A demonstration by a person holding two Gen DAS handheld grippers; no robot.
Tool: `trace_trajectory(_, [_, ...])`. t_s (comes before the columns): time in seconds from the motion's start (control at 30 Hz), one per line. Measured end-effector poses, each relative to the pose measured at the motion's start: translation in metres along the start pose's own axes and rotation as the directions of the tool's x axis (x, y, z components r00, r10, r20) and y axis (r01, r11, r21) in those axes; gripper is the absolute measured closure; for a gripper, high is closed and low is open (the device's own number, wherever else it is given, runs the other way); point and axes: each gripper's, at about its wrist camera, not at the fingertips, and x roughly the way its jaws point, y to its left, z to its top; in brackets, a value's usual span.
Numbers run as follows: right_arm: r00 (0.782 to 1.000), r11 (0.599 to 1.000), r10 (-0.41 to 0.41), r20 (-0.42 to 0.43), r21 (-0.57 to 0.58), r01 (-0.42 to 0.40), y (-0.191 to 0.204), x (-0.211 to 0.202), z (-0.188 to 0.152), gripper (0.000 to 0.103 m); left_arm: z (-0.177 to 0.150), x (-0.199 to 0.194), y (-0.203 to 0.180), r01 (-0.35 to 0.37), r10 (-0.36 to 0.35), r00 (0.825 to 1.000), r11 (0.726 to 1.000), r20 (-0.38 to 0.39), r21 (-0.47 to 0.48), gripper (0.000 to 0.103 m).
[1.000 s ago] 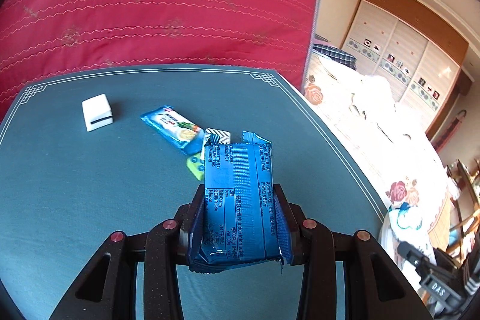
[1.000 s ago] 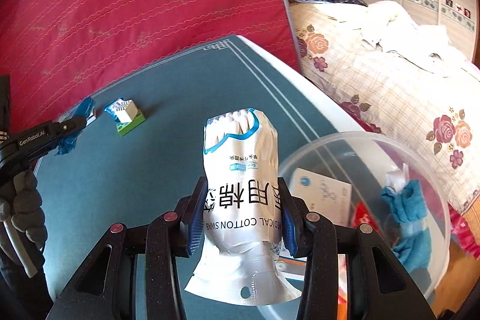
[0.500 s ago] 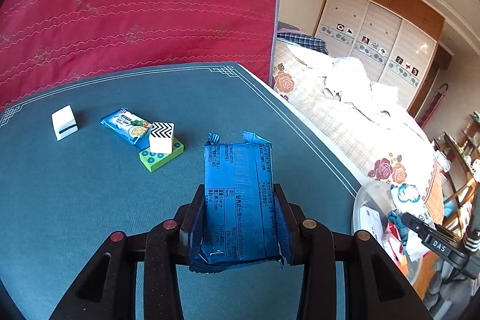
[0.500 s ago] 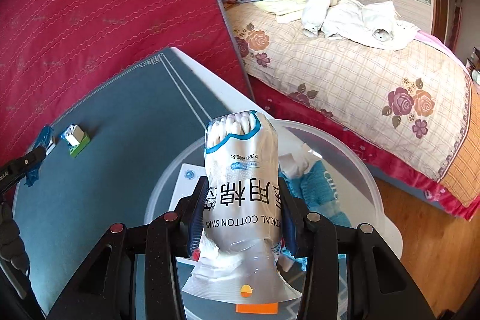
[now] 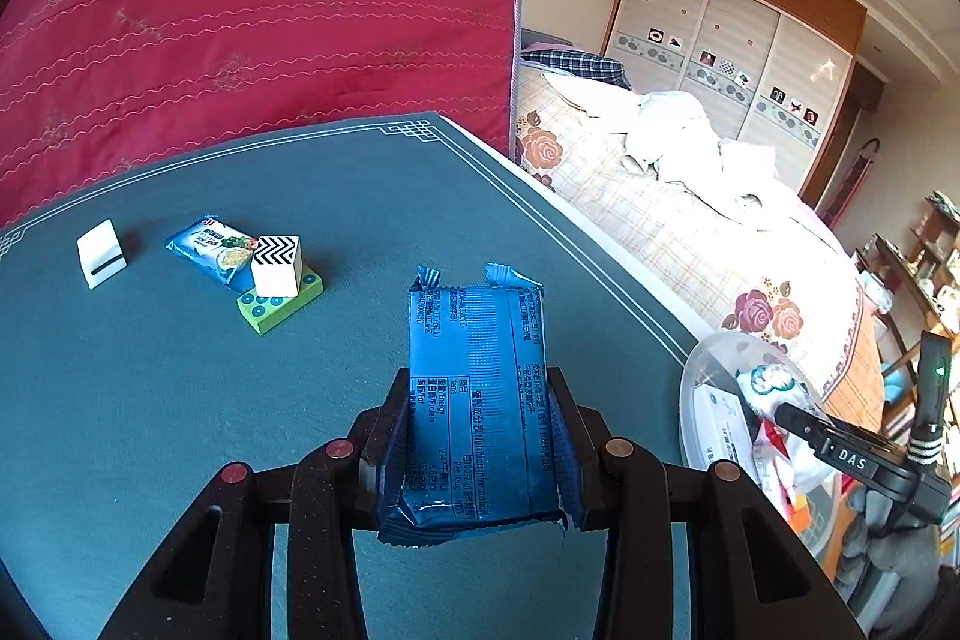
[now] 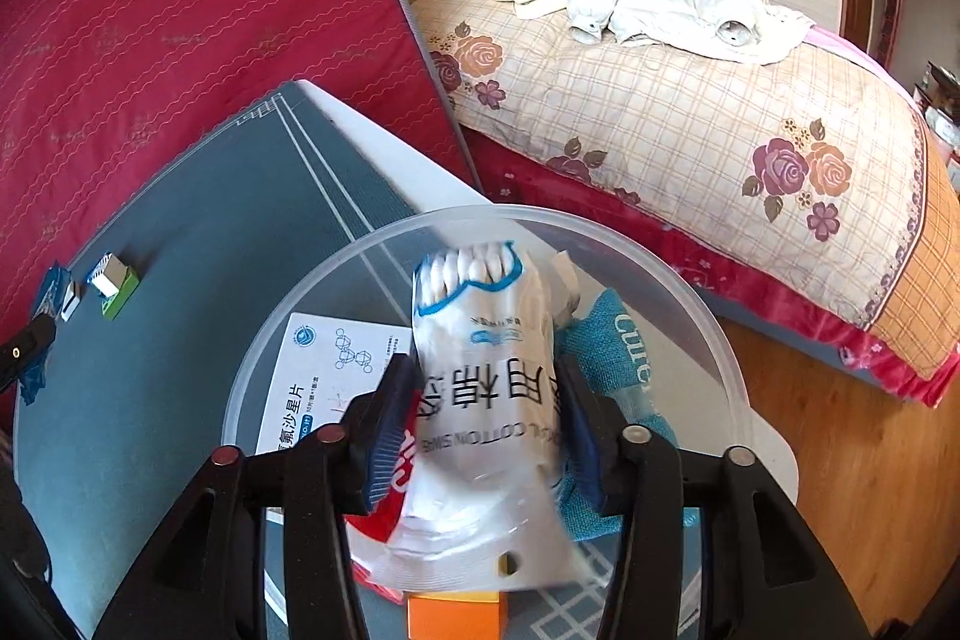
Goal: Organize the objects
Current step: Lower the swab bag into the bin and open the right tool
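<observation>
My left gripper (image 5: 477, 391) is shut on a blue foil snack packet (image 5: 477, 334), held upright above the green table mat (image 5: 150, 400). My right gripper (image 6: 486, 388) hangs over the clear plastic bowl (image 6: 690, 292) at the table's right edge. Its jaws are opening. The white cotton swab bag (image 6: 480, 340) is still between them but blurred, with gaps showing beside both pads. In the left wrist view the bowl (image 5: 696, 388) and the right gripper's body (image 5: 852, 454) show at the right.
On the mat lie a white box (image 5: 101, 253), a blue snack packet (image 5: 210, 244) and a zigzag cube (image 5: 276, 265) on a green block (image 5: 279, 301). The bowl holds a medicine box (image 6: 324, 376), a teal cloth (image 6: 612, 358) and an orange block (image 6: 453, 613). A red mattress (image 5: 240, 10) stands behind; a bed (image 6: 690, 130) lies to the right.
My right gripper has swung from above the table to over the bowl and its jaws have spread off the swab bag. The left view has panned right, bringing the bowl into sight.
</observation>
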Motion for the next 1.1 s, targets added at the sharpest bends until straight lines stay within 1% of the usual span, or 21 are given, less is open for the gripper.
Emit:
trace_trajectory(0.17, [1.000,1.000,-0.017,0.026,-0.021,0.017,0.004,-0.009,0.002,0.041,-0.001,0.001,-0.003,0.003,-0.003,1.000,1.000,-0.003,0.007,0.060])
trace_trajectory(0.37, [0.999,1.000,-0.018,0.047,0.009,0.018,-0.002,-0.018,0.004,0.038,-0.004,0.001,-0.011,0.013,-0.013,1.000,1.000,-0.006,0.022,0.060])
trace_trajectory(0.43, [0.998,1.000,-0.020,0.055,0.018,0.019,-0.005,-0.021,0.005,0.037,-0.006,0.002,-0.015,0.027,-0.026,1.000,0.999,-0.011,0.043,0.060])
trace_trajectory(0.6, [0.997,0.999,-0.024,0.071,0.031,0.022,-0.013,-0.028,0.005,0.035,-0.010,0.006,-0.024,0.034,-0.033,0.999,0.997,-0.026,0.065,0.060])
trace_trajectory(0.83, [0.995,0.999,-0.042,0.085,0.015,0.041,-0.023,-0.032,0.003,0.034,-0.019,0.011,-0.047,0.042,-0.037,0.998,0.992,-0.044,0.121,0.060])
trace_trajectory(1.03, [0.997,1.000,-0.027,0.076,0.013,0.026,-0.031,-0.030,0.000,0.034,-0.029,0.016,-0.070,0.057,-0.045,0.996,0.984,-0.070,0.166,0.060])
trace_trajectory(1.1, [0.997,1.000,-0.019,0.071,-0.001,0.020,-0.031,-0.029,-0.002,0.031,-0.034,0.019,-0.078,0.065,-0.050,0.995,0.982,-0.086,0.176,0.060])
